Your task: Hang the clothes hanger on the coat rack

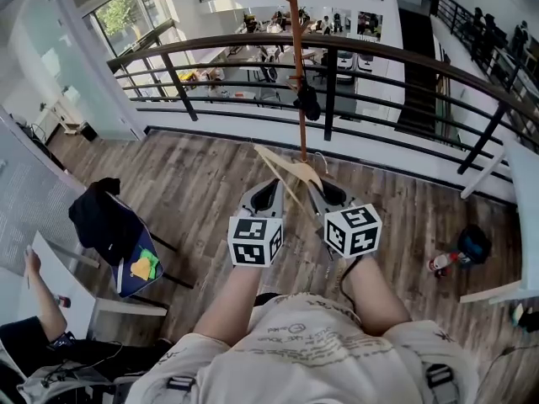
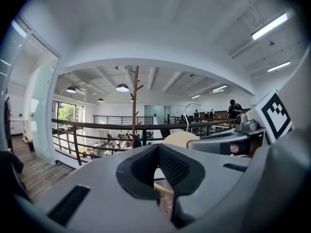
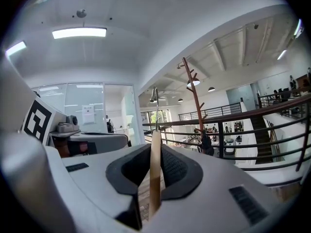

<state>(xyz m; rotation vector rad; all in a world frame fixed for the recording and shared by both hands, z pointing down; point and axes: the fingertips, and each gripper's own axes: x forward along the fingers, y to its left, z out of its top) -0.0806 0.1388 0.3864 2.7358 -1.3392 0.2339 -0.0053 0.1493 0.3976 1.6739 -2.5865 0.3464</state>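
Note:
A wooden clothes hanger [image 1: 290, 173] with a metal hook [image 3: 154, 98] stands edge-on between the pads of my right gripper [image 1: 324, 196], which is shut on it [image 3: 154, 164]. My left gripper [image 1: 268, 196] is right beside it on the left. Its jaws stand a narrow gap apart, with only floor showing through. The hanger's rounded end [image 2: 180, 139] and hook [image 2: 190, 113] show just to the right in the left gripper view. The brown coat rack [image 1: 295, 66] rises straight ahead by the railing, with branch pegs [image 3: 193, 79] and a dark item [image 1: 307, 103] hanging on it.
A dark metal railing [image 1: 354, 49] runs across behind the rack, over a lower floor. A chair draped with dark clothing [image 1: 105, 217] stands at the left, near a seated person's arm [image 1: 42, 297]. A bag and bottle [image 1: 459, 251] lie beside a white table [image 1: 522, 192] at the right.

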